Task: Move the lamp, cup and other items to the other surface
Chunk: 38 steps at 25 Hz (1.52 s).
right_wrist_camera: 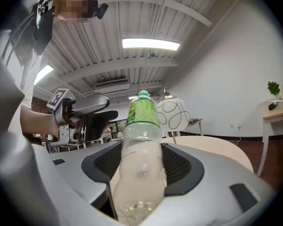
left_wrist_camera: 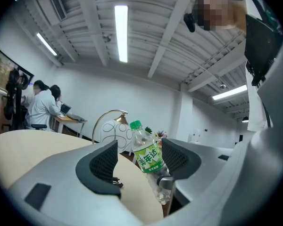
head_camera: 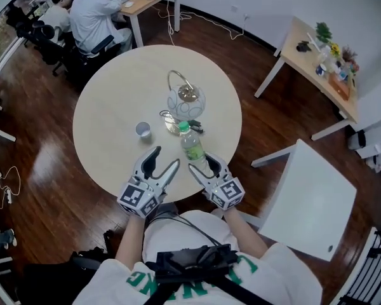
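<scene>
A clear plastic bottle (head_camera: 192, 146) with a green cap and label is held near its base by my right gripper (head_camera: 206, 166), over the near edge of the round beige table (head_camera: 108, 107). In the right gripper view both pads press the bottle (right_wrist_camera: 141, 145) and it points toward the lamp (right_wrist_camera: 173, 112). My left gripper (head_camera: 164, 161) is just left of it, jaws apart with nothing between them; the bottle (left_wrist_camera: 148, 157) shows beyond its gap. The white globe lamp (head_camera: 185, 102) with a brass arch stands at the table's middle. A small white cup (head_camera: 143, 129) sits to its left.
A small dark object (head_camera: 197, 129) lies by the lamp's base. A white square table (head_camera: 311, 202) stands at the right. A wooden desk (head_camera: 317, 75) with plants stands further back on the right. People sit at a desk (head_camera: 92, 14) at the upper left.
</scene>
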### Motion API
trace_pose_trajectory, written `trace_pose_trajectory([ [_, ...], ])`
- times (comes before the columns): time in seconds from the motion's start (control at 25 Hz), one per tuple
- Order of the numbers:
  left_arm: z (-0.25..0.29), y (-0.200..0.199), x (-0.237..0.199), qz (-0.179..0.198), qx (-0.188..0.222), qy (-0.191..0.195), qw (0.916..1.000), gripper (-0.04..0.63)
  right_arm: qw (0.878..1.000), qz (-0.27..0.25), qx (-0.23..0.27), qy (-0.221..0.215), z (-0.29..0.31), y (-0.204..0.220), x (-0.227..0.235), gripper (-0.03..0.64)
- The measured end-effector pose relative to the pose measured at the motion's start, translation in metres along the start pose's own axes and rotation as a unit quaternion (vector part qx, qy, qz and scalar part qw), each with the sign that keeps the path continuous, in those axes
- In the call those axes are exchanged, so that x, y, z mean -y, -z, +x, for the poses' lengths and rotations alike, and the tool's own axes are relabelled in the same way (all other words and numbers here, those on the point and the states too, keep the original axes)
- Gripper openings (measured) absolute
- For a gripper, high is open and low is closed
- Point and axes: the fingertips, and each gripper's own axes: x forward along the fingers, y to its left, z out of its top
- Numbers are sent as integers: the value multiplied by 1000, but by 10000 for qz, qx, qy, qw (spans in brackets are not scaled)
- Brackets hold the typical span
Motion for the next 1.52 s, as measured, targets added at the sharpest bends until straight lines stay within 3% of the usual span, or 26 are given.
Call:
trace_pose_trajectory([
  [0.4,-50,16,-49,-108,-240,-826,9962,284,9971,-66,-567,-502,76,70,-22,290],
  [0.64,-70,28,-82,-216,-345,-1329,9903,285,9930,-70,-408,-1102,102,67,-59,290],
  [0.72,-71,31,-91,-299,-308,-1367,9897,326,9899,-132,-319,-1374,107,59,-77,290],
  [0.8,-70,31,-93,-361,-230,-1257,9911,431,9858,-207,-292,-1641,111,56,-94,290],
  [0.84,-70,30,-93,-358,-220,-1230,9915,442,9837,-224,-299,-1758,112,56,-101,290],
  [1.08,-78,42,-117,-420,-278,-1728,9837,439,9720,-226,-402,-2302,118,71,-137,290],
  [1.2,-84,51,-123,-530,-300,-1758,9825,372,9675,-214,-673,-2430,122,78,-151,291],
  [1.28,-87,58,-125,-447,-342,-1771,9826,314,9654,-186,-861,-2455,124,85,-155,291],
  [1.52,-94,82,-130,-6,-535,-1946,9794,304,9623,-125,-1408,-2322,131,135,-144,344],
])
